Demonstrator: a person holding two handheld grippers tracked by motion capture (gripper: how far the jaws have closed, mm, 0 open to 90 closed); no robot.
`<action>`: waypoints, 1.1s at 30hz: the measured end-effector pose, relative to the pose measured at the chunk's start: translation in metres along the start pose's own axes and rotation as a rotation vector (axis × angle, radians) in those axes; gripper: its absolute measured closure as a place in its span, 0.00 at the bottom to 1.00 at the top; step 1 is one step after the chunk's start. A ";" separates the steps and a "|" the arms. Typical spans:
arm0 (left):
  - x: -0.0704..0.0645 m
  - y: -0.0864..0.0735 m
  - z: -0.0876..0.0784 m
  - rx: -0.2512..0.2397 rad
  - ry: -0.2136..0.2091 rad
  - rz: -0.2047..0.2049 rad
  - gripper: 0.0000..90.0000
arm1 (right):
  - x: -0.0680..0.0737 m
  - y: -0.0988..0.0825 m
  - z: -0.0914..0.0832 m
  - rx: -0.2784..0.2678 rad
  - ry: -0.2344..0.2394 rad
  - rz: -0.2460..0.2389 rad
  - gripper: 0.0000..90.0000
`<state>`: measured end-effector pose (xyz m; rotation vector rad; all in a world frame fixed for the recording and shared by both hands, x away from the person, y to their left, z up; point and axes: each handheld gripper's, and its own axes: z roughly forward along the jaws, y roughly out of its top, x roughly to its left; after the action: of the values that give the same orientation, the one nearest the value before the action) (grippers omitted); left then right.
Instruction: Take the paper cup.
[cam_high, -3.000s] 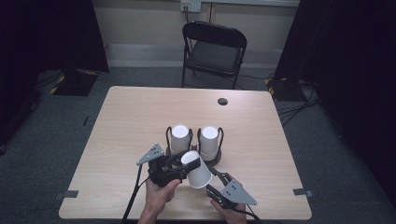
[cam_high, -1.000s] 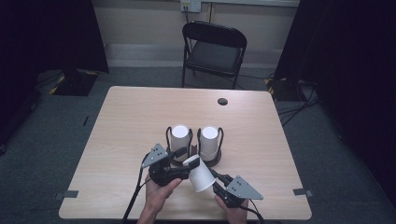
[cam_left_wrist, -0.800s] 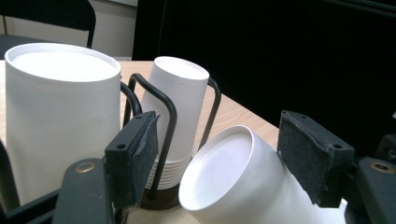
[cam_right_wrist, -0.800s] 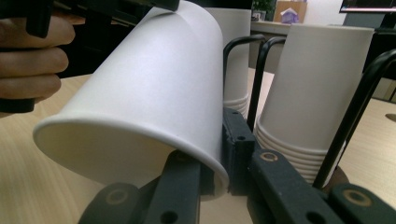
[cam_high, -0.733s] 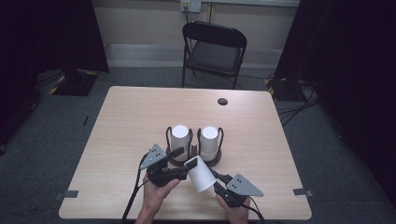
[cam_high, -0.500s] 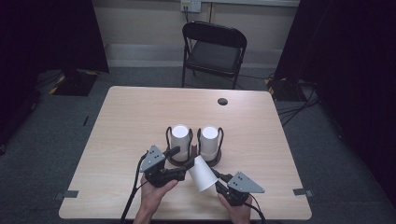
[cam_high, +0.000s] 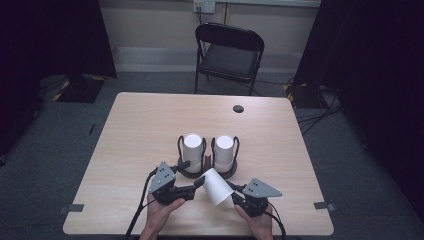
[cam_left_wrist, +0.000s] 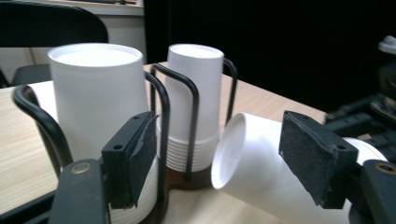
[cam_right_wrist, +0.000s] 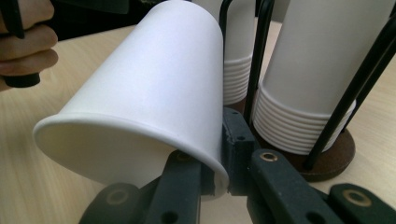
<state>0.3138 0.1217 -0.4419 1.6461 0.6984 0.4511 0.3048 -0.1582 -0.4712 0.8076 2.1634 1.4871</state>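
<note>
We have just let our left claw spread its jaws: a moment ago they were nearer together at the base of the cup, and now, in the left gripper view, both pads stand clear of it, the cup's closed end lying between them and touching neither. So the left claw is released, and the cup hangs from our right claw alone, which is clenched on its rim; in the right gripper view the jaws pinch the rolled lip, one inside the mouth and one outside. The cup sits tilted, base up and toward the left, just in front of the wire rack, which holds two stacks of upturned cups side by side. We judge that the cup has been handed over from left to right and is now free to be carried off or set down. The bench is pale wood grain with a small dark round fitting near its far edge. Beyond it a black folding chair stands on grey carpet before a light wall, with dark curtains at both sides.
</note>
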 end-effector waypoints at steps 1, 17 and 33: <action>0.000 -0.001 -0.001 0.006 -0.004 0.007 0.26 | -0.001 0.000 0.000 0.009 0.009 -0.010 0.95; -0.004 -0.005 -0.001 0.089 -0.033 0.143 0.21 | -0.014 0.017 0.001 0.200 0.054 -0.024 0.95; -0.021 -0.010 0.011 0.165 -0.140 0.285 0.17 | -0.026 0.042 0.005 0.385 0.112 -0.061 0.95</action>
<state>0.3039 0.1004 -0.4518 1.9237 0.4063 0.4856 0.3373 -0.1604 -0.4338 0.7849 2.5795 1.1243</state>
